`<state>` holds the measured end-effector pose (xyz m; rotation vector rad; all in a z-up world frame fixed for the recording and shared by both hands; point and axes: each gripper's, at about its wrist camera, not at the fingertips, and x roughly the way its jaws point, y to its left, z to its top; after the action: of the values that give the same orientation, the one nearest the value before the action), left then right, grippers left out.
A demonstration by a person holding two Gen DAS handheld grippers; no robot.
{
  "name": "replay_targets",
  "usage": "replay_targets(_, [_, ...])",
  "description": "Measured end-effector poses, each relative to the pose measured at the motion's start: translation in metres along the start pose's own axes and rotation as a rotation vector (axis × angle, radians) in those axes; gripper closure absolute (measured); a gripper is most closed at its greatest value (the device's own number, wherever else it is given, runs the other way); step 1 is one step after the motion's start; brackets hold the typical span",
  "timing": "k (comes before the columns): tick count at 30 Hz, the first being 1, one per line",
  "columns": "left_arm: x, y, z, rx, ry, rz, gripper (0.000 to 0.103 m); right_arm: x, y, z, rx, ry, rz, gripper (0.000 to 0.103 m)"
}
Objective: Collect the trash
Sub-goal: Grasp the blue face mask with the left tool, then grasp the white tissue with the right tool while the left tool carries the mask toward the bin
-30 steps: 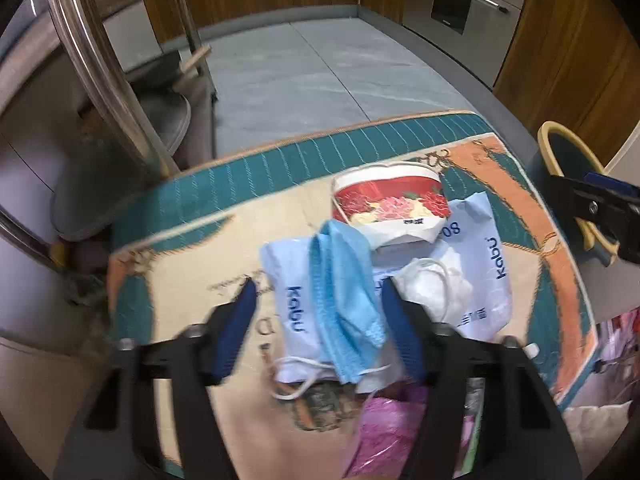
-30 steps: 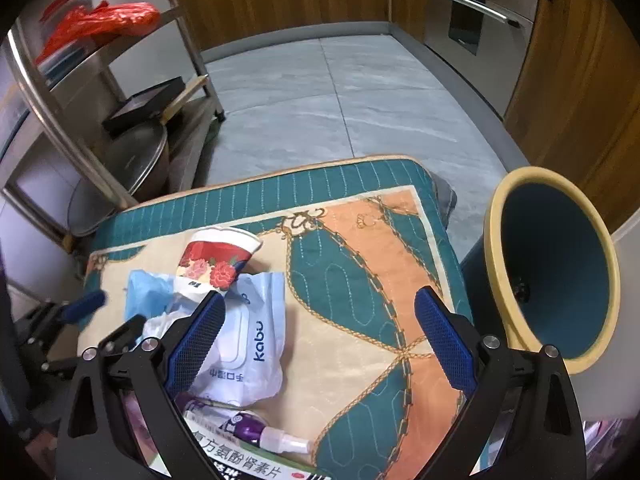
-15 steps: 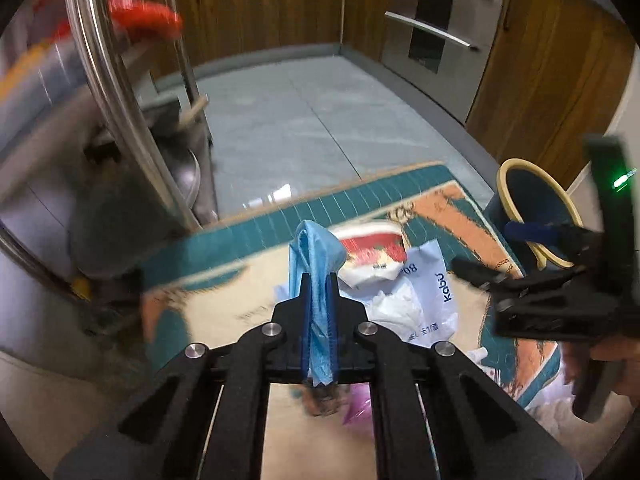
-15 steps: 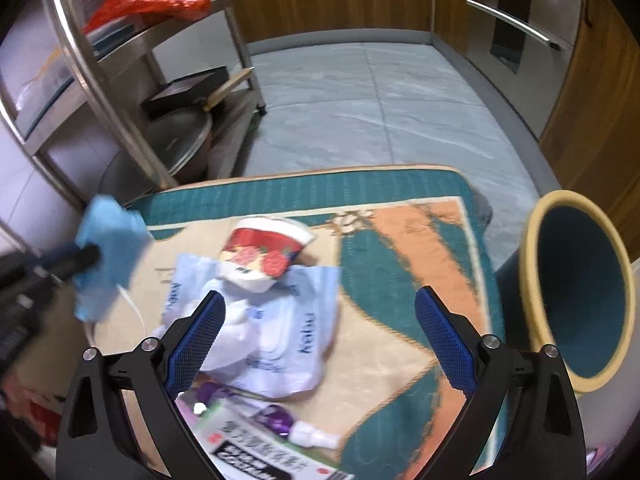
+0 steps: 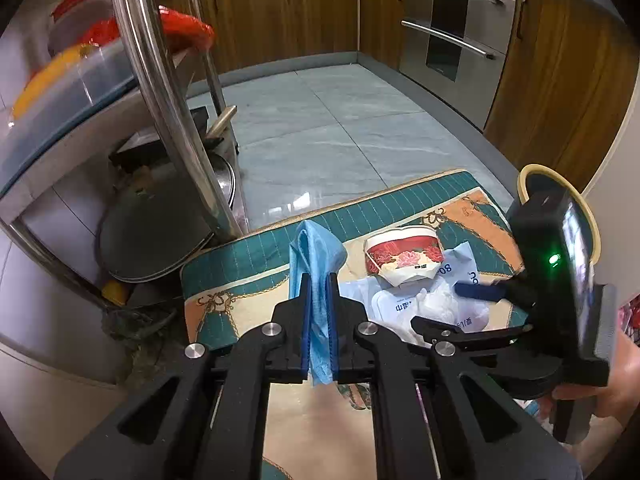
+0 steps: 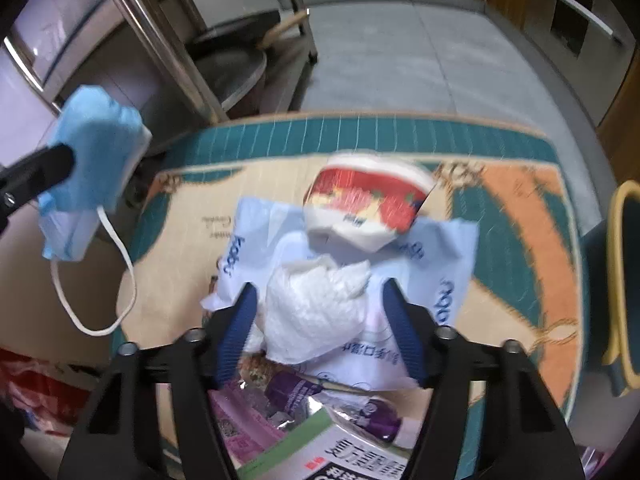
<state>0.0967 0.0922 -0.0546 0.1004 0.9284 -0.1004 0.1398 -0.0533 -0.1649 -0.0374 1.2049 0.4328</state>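
Note:
My left gripper (image 5: 319,292) is shut on a blue face mask (image 5: 316,264) and holds it in the air above the patterned mat (image 5: 248,264); the mask (image 6: 90,160) hangs at the left in the right wrist view, its white ear loop dangling. My right gripper (image 6: 318,308) is open, its fingers on either side of a crumpled white tissue (image 6: 316,304) that lies on a white wet-wipe pack (image 6: 436,280). A crushed red-flowered paper cup (image 6: 364,204) lies just beyond. The right gripper (image 5: 476,292) shows at the right of the left wrist view.
A yellow-rimmed blue bin (image 6: 626,280) stands off the mat's right edge. A purple tube (image 6: 340,400), a pink packet (image 6: 244,424) and a printed box (image 6: 320,456) lie near me. A steel rack with pans (image 5: 160,184) stands at the left.
My left gripper closed on the blue mask and lifted it up and leftward off the pile. My right gripper moved left and down over the white tissue, its jaws narrower than before.

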Motion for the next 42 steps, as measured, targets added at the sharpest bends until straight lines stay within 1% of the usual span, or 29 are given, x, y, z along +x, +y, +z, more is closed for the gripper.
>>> replay_targets(1, [0.001,0.002,0.000,-0.008,0.000,-0.006,0.096,0.004,0.000,0.000,-0.003,0.016,-0.005,0.063])
replay_targets(3, [0.002,0.002,0.001,-0.007,-0.005,-0.010,0.096,0.007,0.001,-0.001,-0.007,0.023,-0.014,0.069])
replay_targets(4, [0.002,0.001,0.001,-0.002,-0.008,-0.011,0.096,0.006,0.000,-0.001,-0.005,0.021,-0.003,0.072])
replay_targets(8, [-0.001,-0.003,0.005,0.004,-0.031,-0.021,0.096,-0.008,-0.003,0.001,-0.003,-0.001,0.031,0.075])
replay_targets(13, [-0.008,-0.012,0.011,0.027,-0.059,-0.024,0.096,-0.044,-0.010,0.005,-0.036,-0.078,0.026,0.075])
replay_targets(18, [-0.013,-0.030,0.023,0.034,-0.092,-0.038,0.096,-0.090,-0.036,0.003,-0.015,-0.171,0.015,0.075])
replay_targets(22, [-0.014,-0.053,0.034,0.054,-0.117,-0.054,0.096,-0.115,-0.060,0.002,0.006,-0.222,-0.039,0.075])
replay_targets(25, [-0.010,-0.074,0.041,0.073,-0.123,-0.072,0.096,-0.130,-0.086,-0.001,0.036,-0.253,-0.081,0.075])
replay_targets(29, [-0.002,-0.114,0.052,0.115,-0.129,-0.099,0.096,-0.140,-0.122,-0.006,0.067,-0.277,-0.152,0.075])
replay_targets(36, [0.017,-0.185,0.060,0.198,-0.124,-0.156,0.096,-0.163,-0.201,-0.025,0.153,-0.294,-0.270,0.075])
replay_targets(39, [0.024,-0.214,0.061,0.225,-0.127,-0.193,0.096,-0.172,-0.227,-0.032,0.176,-0.303,-0.325,0.075])
replay_targets(42, [0.030,-0.240,0.061,0.234,-0.136,-0.254,0.096,-0.179,-0.254,-0.040,0.212,-0.308,-0.366,0.075])
